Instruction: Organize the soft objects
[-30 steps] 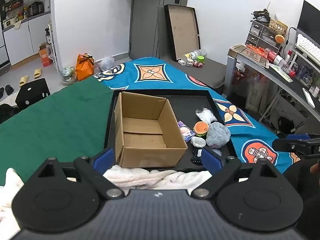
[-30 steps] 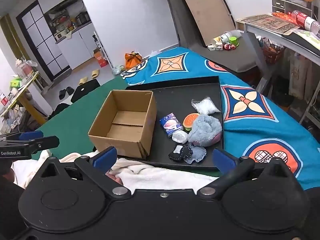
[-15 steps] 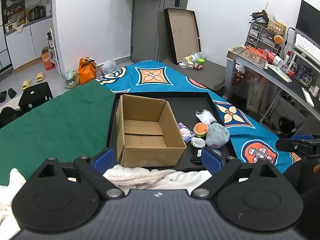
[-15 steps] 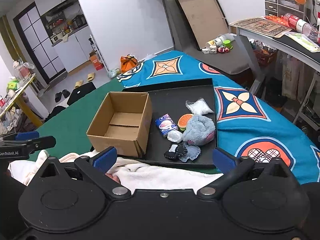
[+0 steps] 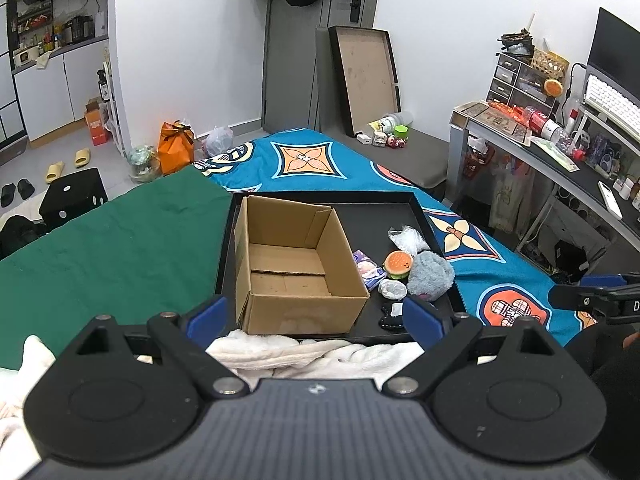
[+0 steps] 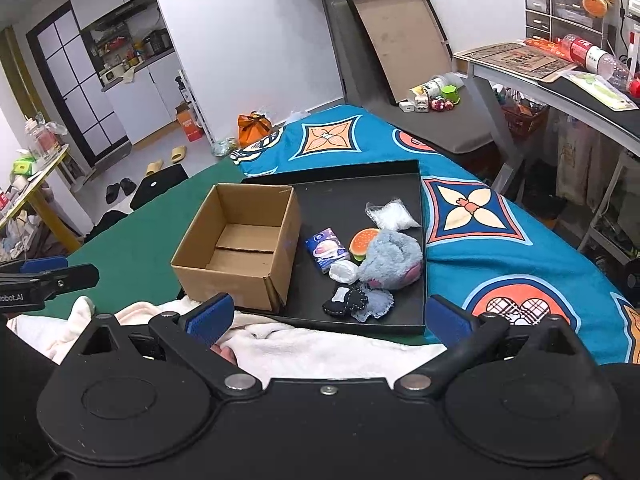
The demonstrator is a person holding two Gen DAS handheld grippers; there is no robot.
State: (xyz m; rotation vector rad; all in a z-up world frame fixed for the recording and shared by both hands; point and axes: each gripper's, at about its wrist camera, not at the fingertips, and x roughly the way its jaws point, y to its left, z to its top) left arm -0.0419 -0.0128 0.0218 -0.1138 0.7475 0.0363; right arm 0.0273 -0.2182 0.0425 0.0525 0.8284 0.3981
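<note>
Fingers of the left gripper (image 5: pixel 316 316) stand wide apart with nothing between them, hovering at the near edge of the black tray (image 5: pixel 372 210); fingers of the right gripper (image 6: pixel 330 316) are likewise spread wide and hold nothing. Cardboard box (image 6: pixel 240 246) sits open in the left part of the tray, interior bare. Soft objects lie clustered to its right on the tray floor: blue-grey plush toy (image 6: pixel 394 258), burger-shaped squishy (image 6: pixel 363 240) touching it, small blue tissue pack (image 6: pixel 326 248) just beside the box wall, white wrapped lump (image 6: pixel 344 271), clear plastic bag (image 6: pixel 390 215) farther back, black plush piece (image 6: pixel 346 300) nearest the front rim. Tray rests on a bed with green cover (image 5: pixel 100 248) and blue patterned cover (image 6: pixel 520 256). White fleece blanket (image 6: pixel 320 344) lies under both grippers.
</note>
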